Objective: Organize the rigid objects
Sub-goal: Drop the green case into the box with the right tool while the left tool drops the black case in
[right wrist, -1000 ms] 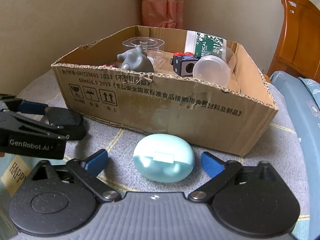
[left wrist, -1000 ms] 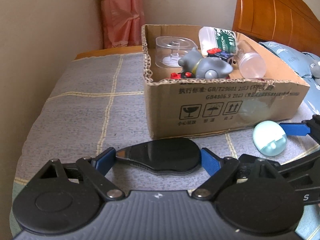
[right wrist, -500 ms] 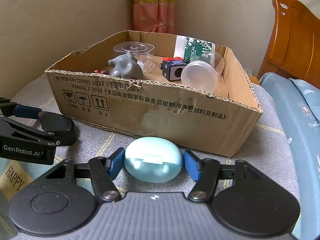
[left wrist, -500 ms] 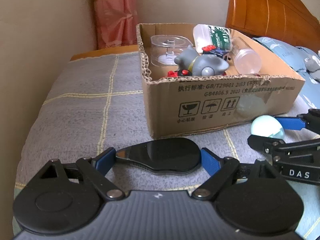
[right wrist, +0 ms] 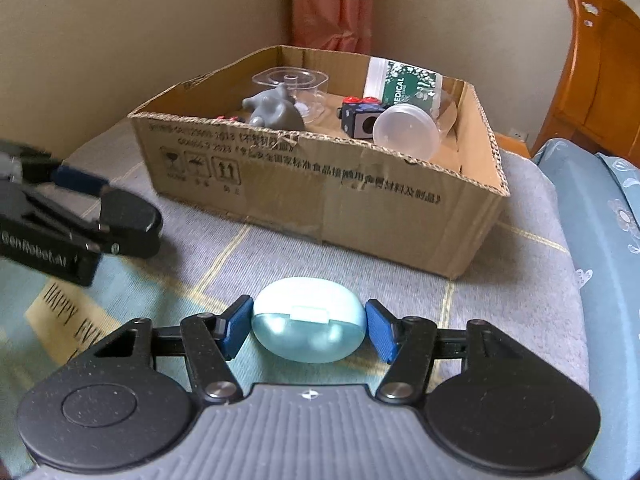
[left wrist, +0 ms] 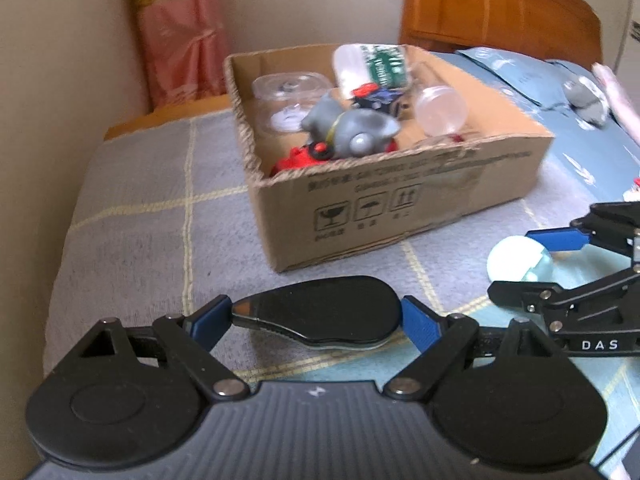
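My left gripper (left wrist: 314,322) is shut on a flat black oval object (left wrist: 332,308), one pad pressing on each end, just above the grey checked blanket. My right gripper (right wrist: 309,330) is shut on a pale blue oval case (right wrist: 308,312), its blue pads (right wrist: 236,330) against both sides. The left wrist view shows that case (left wrist: 516,258) at the right, low over the bed. Beyond both grippers stands an open cardboard box (right wrist: 320,200) holding a grey toy animal (left wrist: 352,128), a clear jar (right wrist: 404,130), a green-labelled bottle (right wrist: 408,84), a dark cube (right wrist: 358,118) and a red toy (left wrist: 296,158).
The box rests on a bed with a grey checked blanket (left wrist: 140,240). A beige wall (left wrist: 60,60) runs along the left and a wooden headboard (left wrist: 500,4) stands behind. A pale blue quilt (right wrist: 600,260) covers the right side, and a pink curtain (left wrist: 180,40) hangs in the corner.
My right gripper's jaws have come together on the pale blue case, which stood loose between them before, and lifted slightly. The left gripper has rolled a little, still holding the black object.
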{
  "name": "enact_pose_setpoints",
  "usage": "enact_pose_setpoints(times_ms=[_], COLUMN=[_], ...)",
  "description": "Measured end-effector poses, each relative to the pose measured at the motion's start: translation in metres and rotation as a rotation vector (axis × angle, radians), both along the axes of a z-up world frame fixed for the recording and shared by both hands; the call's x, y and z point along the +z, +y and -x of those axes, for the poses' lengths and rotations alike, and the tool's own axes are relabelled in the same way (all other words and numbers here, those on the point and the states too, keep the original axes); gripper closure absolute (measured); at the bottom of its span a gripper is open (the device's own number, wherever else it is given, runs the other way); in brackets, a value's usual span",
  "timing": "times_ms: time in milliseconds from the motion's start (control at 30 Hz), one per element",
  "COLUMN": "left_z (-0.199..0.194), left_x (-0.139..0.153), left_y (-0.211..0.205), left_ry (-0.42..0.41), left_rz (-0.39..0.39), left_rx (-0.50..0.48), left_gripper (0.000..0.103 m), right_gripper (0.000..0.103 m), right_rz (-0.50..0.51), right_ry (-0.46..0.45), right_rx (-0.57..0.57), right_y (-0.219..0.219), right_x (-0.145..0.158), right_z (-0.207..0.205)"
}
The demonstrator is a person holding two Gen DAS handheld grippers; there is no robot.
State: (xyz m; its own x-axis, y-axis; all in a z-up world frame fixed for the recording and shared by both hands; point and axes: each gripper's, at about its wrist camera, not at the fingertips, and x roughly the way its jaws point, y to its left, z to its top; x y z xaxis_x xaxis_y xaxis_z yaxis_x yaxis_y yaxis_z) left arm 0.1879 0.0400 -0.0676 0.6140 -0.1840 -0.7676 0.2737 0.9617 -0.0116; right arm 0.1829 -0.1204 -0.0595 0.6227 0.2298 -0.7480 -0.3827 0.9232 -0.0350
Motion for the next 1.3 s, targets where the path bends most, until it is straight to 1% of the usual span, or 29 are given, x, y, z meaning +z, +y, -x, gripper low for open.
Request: enact_pose_setpoints(times_ms=[167, 367, 567, 700, 833, 933, 1033, 1067, 1100, 1167, 1200, 1300], left_z=[0.002, -0.002, -0.010, -0.020, -0.036, -0.051, -0.063, -0.068, -0.073, -0.082, -0.087, -0.101], left_x=[0.023, 0.044, 0.060, 0.070, 0.077, 0.082, 0.084, 0.084, 0.085, 0.085, 0.086, 0.086], left_y=[0.000, -0.003, -0.005, -0.004, -0.006, -0.009, -0.011, -0.011, -0.011, -0.010, -0.011, -0.015], left_ry=[-0.009, -0.040, -0.063, -0.073, -0.096, -0.118, -0.128, -0.129, -0.127, -0.119, -0.115, -0.114], left_rz=[0.003, -0.011, -0.012, 0.001, -0.014, -0.040, -0.057, -0.054, -0.047, -0.031, -0.024, -0.019], left_rx=[-0.058, -0.102, -0.136, -0.149, -0.145, -0.150, -0.148, -0.146, -0.142, -0.136, -0.134, -0.137], left_gripper=[0.014, 0.014, 0.014, 0.014, 0.014, 0.014, 0.014, 0.014, 0.014, 0.014, 0.014, 0.014], right_gripper=[0.037, 0.037, 0.037, 0.037, 0.037, 0.037, 0.037, 0.034, 0.021, 0.005, 0.002, 0.000], right_rz=[-0.011, -0.016, -0.025, -0.035, -0.039, -0.040, -0.036, -0.032, -0.032, -0.036, -0.032, -0.034], right_ry=[0.002, -0.022, -0.113, -0.173, -0.176, -0.150, -0.128, -0.126, -0.131, -0.137, -0.149, -0.139], right_rx=[0.026, 0.059, 0.080, 0.077, 0.067, 0.050, 0.029, 0.026, 0.015, -0.011, -0.027, -0.036], right_y=[-0.006, -0.011, -0.010, -0.006, 0.004, 0.009, 0.011, 0.012, 0.011, 0.007, 0.004, -0.004], right_x=[0.014, 0.041, 0.081, 0.100, 0.102, 0.094, 0.084, 0.080, 0.079, 0.078, 0.077, 0.077], right_z=[0.010, 0.015, 0.011, -0.008, -0.040, -0.064, -0.078, -0.080, -0.081, -0.079, -0.076, -0.069])
